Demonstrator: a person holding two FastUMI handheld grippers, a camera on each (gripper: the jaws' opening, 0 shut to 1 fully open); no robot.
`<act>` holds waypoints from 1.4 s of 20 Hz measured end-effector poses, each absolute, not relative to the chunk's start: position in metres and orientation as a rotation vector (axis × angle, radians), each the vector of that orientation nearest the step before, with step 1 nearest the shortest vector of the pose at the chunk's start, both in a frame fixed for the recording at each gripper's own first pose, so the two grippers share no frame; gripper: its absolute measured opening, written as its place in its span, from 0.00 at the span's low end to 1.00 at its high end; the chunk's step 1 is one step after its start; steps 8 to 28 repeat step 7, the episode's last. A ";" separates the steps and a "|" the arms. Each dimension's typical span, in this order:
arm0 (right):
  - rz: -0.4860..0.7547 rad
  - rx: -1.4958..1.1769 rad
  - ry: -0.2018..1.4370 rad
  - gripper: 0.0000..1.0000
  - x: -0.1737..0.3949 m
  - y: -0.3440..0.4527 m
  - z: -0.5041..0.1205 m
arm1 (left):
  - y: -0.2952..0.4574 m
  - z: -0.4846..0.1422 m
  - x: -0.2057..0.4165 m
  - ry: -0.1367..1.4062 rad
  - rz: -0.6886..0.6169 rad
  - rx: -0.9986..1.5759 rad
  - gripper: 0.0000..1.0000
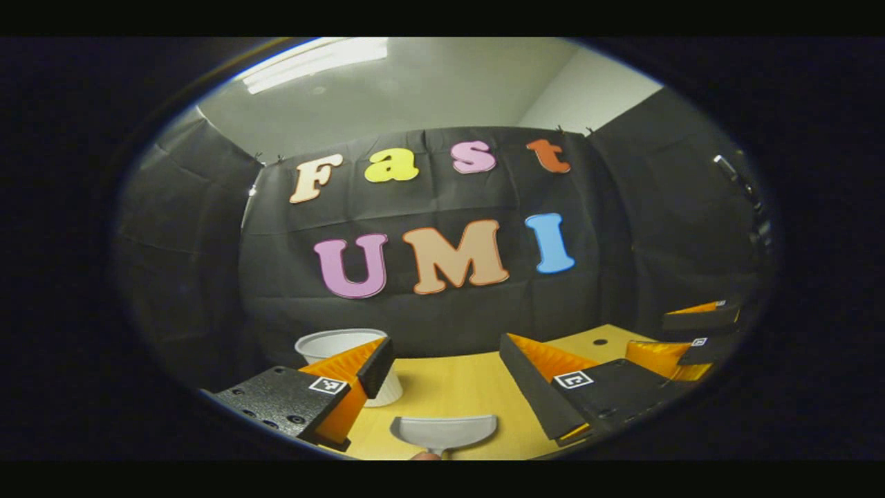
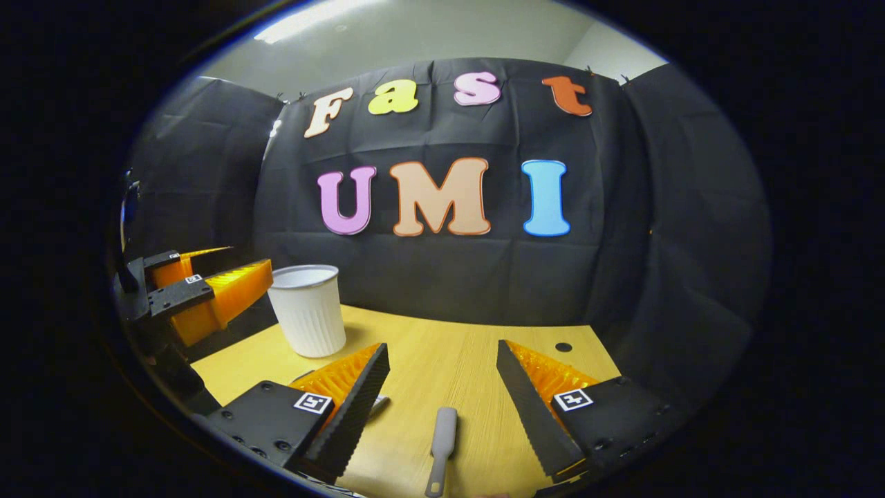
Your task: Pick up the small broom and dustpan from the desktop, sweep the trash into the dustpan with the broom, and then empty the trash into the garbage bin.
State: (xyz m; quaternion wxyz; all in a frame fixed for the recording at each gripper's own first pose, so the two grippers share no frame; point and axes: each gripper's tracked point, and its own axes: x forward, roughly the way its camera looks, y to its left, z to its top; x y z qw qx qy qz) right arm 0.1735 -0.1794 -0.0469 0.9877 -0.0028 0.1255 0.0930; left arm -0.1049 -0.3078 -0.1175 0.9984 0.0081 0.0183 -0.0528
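The wooden desk [image 2: 442,353] spans the lower part of both views, its far edge meeting the black cloth wall [image 2: 442,277] and its right edge falling off beside a small round hole [image 2: 563,347] near the back corner. The white ribbed garbage bin [image 2: 308,310] stands upright on the left rear part of the desk, close to the wall; in the left gripper view it sits partly behind that gripper's left finger. The left gripper [image 1: 442,366] hovers above the desk with its fingers spread wide and nothing between them; bare desk shows in the gap. The grey dustpan [image 1: 444,433] lies flat on the desk just below that gap, its mouth toward the wall, touching neither finger. The right gripper [image 2: 442,377] is likewise spread wide and holds nothing. The grey broom [image 2: 441,443] lies on the desk below and between its fingers, long axis running roughly away from the camera, clear of both pads. From the right gripper view the left gripper appears at the far left, beside the bin and apart from it. Open desk surface lies between bin, broom and the right edge. No trash can be made out.
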 end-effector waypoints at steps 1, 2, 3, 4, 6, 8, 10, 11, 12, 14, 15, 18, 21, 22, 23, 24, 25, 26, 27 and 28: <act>0.164 -0.002 0.227 1.00 0.171 -0.184 -0.035 | -0.309 -0.114 -0.108 0.030 -0.119 -0.004 0.93; 0.135 0.002 0.215 1.00 0.170 -0.186 -0.027 | -0.312 -0.112 -0.111 0.022 -0.132 -0.016 0.92; 0.112 0.012 0.216 1.00 0.168 -0.188 -0.023 | -0.314 -0.114 -0.113 0.031 -0.145 -0.020 0.93; 0.103 0.028 0.203 1.00 0.164 -0.187 -0.018 | -0.315 -0.115 -0.116 0.040 -0.156 -0.016 0.93; 0.074 0.044 0.172 1.00 0.162 -0.187 -0.008 | -0.315 -0.112 -0.118 0.035 -0.176 0.007 0.93; 0.060 0.046 0.172 1.00 0.160 -0.188 -0.006 | -0.315 -0.110 -0.119 0.026 -0.184 0.011 0.93; 0.060 0.046 0.172 1.00 0.160 -0.188 -0.006 | -0.315 -0.110 -0.119 0.026 -0.184 0.011 0.93; 0.060 0.046 0.172 1.00 0.160 -0.188 -0.006 | -0.315 -0.110 -0.119 0.026 -0.184 0.011 0.93; 0.060 0.046 0.172 1.00 0.160 -0.188 -0.006 | -0.315 -0.110 -0.119 0.026 -0.184 0.011 0.93; 0.060 0.046 0.172 1.00 0.160 -0.188 -0.006 | -0.315 -0.110 -0.119 0.026 -0.184 0.011 0.93; 0.060 0.046 0.172 1.00 0.160 -0.188 -0.006 | -0.315 -0.110 -0.119 0.026 -0.184 0.011 0.93; 0.060 0.046 0.172 1.00 0.160 -0.188 -0.006 | -0.315 -0.110 -0.119 0.026 -0.184 0.011 0.93; 0.060 0.046 0.172 1.00 0.160 -0.188 -0.006 | -0.315 -0.110 -0.119 0.026 -0.184 0.011 0.93; 0.060 0.046 0.172 1.00 0.160 -0.188 -0.006 | -0.315 -0.110 -0.119 0.026 -0.184 0.011 0.93; 0.060 0.046 0.172 1.00 0.160 -0.188 -0.006 | -0.315 -0.110 -0.119 0.026 -0.184 0.011 0.93; 0.060 0.046 0.172 1.00 0.160 -0.188 -0.006 | -0.315 -0.110 -0.119 0.026 -0.184 0.011 0.93; 0.060 0.046 0.172 1.00 0.160 -0.188 -0.006 | -0.315 -0.110 -0.119 0.026 -0.184 0.011 0.93; 0.060 0.046 0.172 1.00 0.160 -0.188 -0.006 | -0.315 -0.110 -0.119 0.026 -0.184 0.011 0.93; 0.060 0.046 0.172 1.00 0.160 -0.188 -0.006 | -0.315 -0.110 -0.119 0.026 -0.184 0.011 0.93; 0.060 0.046 0.172 1.00 0.160 -0.188 -0.006 | -0.315 -0.110 -0.119 0.026 -0.184 0.011 0.93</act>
